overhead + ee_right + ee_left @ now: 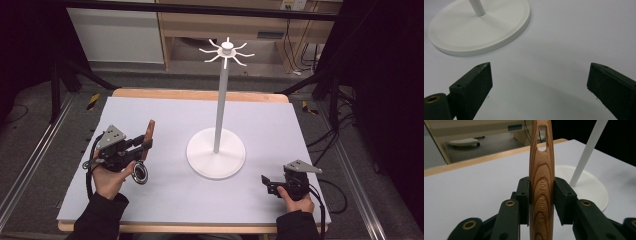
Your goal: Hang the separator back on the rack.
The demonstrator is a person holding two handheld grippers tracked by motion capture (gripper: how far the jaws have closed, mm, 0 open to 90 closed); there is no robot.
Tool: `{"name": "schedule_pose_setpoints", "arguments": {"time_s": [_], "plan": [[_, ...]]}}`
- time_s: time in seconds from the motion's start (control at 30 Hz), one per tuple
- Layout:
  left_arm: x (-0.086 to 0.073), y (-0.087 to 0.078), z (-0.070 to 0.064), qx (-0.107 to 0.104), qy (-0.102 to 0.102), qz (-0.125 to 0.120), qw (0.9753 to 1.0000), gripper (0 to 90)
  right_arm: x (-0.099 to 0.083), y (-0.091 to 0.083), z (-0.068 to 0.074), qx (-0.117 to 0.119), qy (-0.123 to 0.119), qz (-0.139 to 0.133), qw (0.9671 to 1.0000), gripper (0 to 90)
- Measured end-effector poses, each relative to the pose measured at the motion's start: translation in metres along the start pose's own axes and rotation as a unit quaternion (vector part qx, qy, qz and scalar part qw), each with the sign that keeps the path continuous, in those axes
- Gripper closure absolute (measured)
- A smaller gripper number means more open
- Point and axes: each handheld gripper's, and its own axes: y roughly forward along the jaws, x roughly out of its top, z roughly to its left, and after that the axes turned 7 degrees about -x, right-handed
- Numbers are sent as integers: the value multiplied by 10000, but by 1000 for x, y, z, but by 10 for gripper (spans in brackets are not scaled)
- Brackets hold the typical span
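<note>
Left hand-held gripper (145, 143) clamps a wooden utensil (541, 182) by its handle at the worktop's (165, 200) left side; white stand (216, 152) sits mid-worktop; right hand-held gripper (263, 181) rests low, jaws wide apart.

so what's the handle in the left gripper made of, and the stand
The handle looks like varnished wood: brown banded grain, with KITCHEN TOOL engraved. The stand is smooth matte white, probably painted metal or plastic; I can't tell which.
</note>
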Motion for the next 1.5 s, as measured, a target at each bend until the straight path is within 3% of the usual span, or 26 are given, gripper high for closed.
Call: {"name": "schedule_pose_setpoints", "arguments": {"time_s": [0.23, 0.53, 0.67, 1.17, 1.5], "plan": [[6, -6, -6, -13, -92, -447, 9990, 673, 0, 1, 0, 61, -13, -26, 10000, 67], [17, -16, -11, -2, 26, -805, 9968, 674, 0, 3, 1, 58, -10, -27, 10000, 67], [24, -18, -11, -32, -14, -908, 9959, 673, 1, 2, 0, 64, 69, -60, 9999, 67], [69, -12, -35, -199, 264, -1267, 9914, 674, 1, 0, 1, 41, 33, -117, 9999, 66], [87, -12, -45, -321, 314, -1419, 9889, 673, 1, 0, 1, 50, 52, -114, 9999, 66]]}}
